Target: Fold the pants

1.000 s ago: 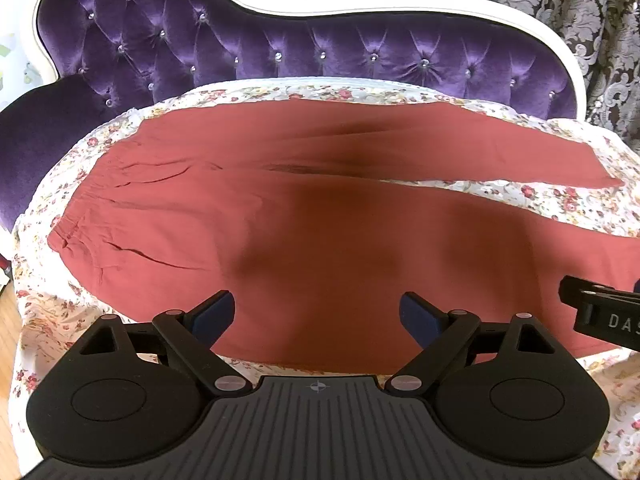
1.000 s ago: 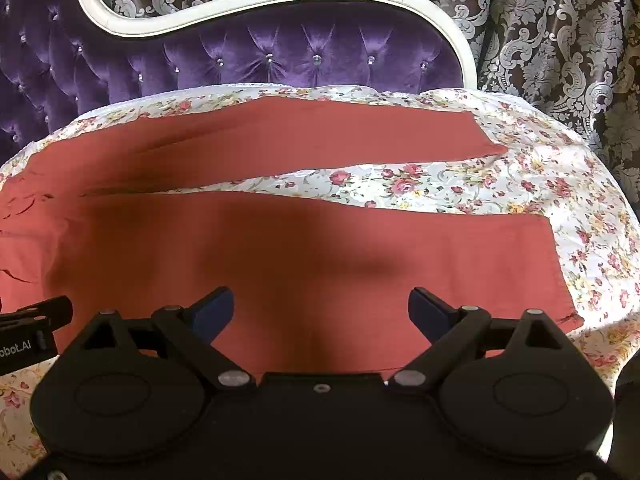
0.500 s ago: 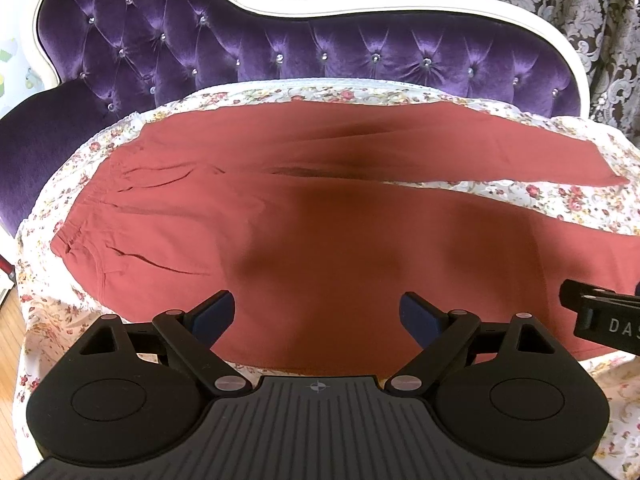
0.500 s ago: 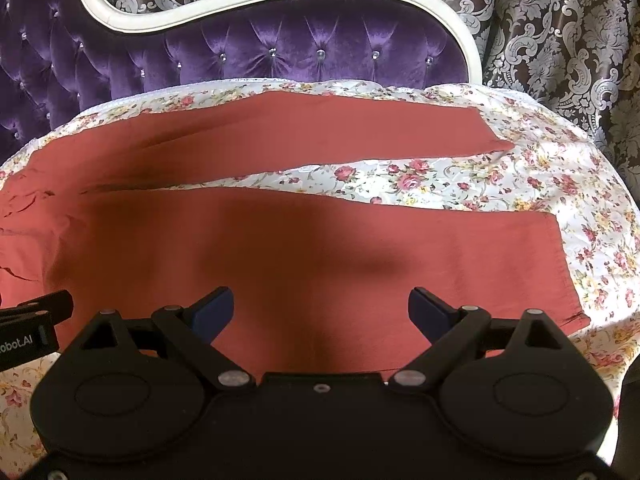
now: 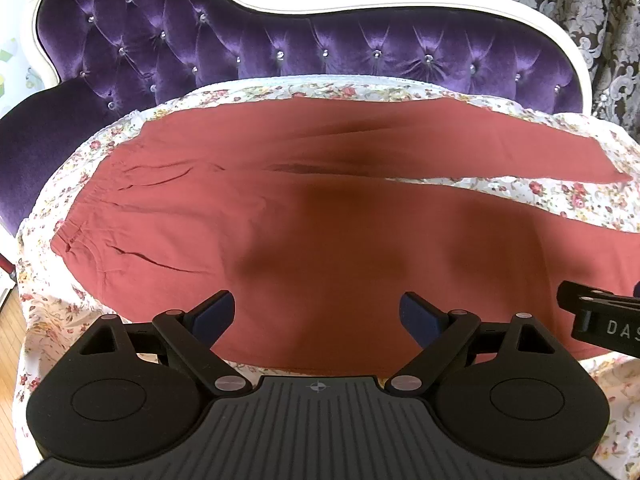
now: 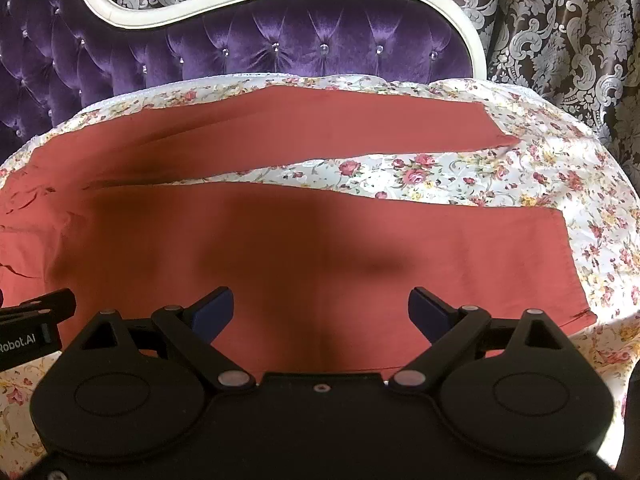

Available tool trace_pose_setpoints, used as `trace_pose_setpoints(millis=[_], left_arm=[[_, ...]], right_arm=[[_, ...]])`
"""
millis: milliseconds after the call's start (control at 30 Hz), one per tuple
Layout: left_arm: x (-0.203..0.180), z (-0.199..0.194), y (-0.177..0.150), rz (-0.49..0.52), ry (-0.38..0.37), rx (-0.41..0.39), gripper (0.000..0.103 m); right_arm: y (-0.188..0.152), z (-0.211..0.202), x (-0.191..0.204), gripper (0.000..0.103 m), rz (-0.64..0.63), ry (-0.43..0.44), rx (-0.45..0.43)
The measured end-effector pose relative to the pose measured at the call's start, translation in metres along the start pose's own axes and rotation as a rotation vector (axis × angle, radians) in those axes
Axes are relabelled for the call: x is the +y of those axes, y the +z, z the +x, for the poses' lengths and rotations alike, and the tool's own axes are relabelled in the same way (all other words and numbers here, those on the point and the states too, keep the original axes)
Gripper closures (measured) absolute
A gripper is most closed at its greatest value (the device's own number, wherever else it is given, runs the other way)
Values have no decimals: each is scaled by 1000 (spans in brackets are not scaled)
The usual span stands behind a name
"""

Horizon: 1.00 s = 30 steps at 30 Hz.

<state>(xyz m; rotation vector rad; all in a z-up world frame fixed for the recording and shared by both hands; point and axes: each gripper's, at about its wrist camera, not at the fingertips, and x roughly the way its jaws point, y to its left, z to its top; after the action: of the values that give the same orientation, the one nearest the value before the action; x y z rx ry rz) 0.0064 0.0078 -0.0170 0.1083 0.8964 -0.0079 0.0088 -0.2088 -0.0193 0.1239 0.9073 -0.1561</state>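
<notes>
Cutting off pants (image 5: 320,240) right leg, frame edge.

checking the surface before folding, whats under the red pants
The red pants lie flat on a floral sheet, which shows between the legs and around the edges. Whatever the sheet covers beneath is hidden.

One of each cloth, two of each tool part.

One pair of pants (image 5: 320,240) with two legs spread apart — one floral sheet (image 6: 460,172) beneath it, one purple tufted sofa (image 5: 280,40) with one white frame, one patterned curtain (image 6: 560,40) behind. Two grippers: the left gripper (image 5: 316,312) and the right gripper (image 6: 320,308), each with two blue-padded fingers (image 5: 214,314) — four fingers in all.
</notes>
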Motion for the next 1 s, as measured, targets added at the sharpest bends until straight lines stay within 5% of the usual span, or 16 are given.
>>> trace_pose_setpoints(millis=[1000], left_arm=[[-4,3,2,9,9,1,13]], right_arm=[[0,6,1,9,-2,30,21]])
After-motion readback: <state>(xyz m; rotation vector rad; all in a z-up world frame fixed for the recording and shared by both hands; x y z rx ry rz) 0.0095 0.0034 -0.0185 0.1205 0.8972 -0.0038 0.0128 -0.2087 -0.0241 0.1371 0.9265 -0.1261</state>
